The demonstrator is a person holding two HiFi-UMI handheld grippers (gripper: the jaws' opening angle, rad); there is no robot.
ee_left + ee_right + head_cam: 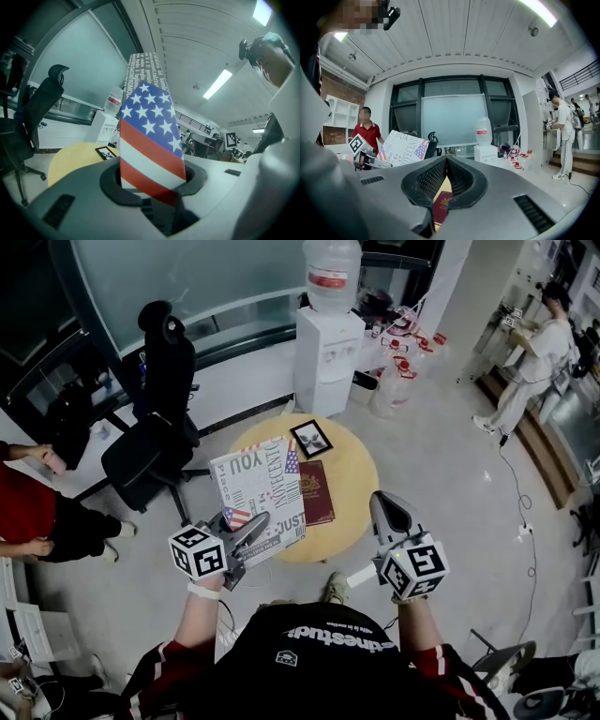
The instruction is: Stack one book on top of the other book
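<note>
Flag-print book pinched at its lower edge in left gripper, raised and tilted above the table, seemingly clear of it. Dark red book flat on the table, untouched. Right gripper pressed together, empty. Lifted already, not yet stacked; remaining: lowering onto the red cover, then releasing.

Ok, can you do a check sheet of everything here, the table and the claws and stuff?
Surface: round yellow table, mostly bare.
Job's things: flag book held up over the table; red book lying flat on it.
Clutter: picture frame by the red book.
Grippers: left claw shut on flag book; right claw shut, empty.
Cables: one cable trailing across the floor at right.
Surroundings: office chair, water dispenser, person in red, person in white.
</note>
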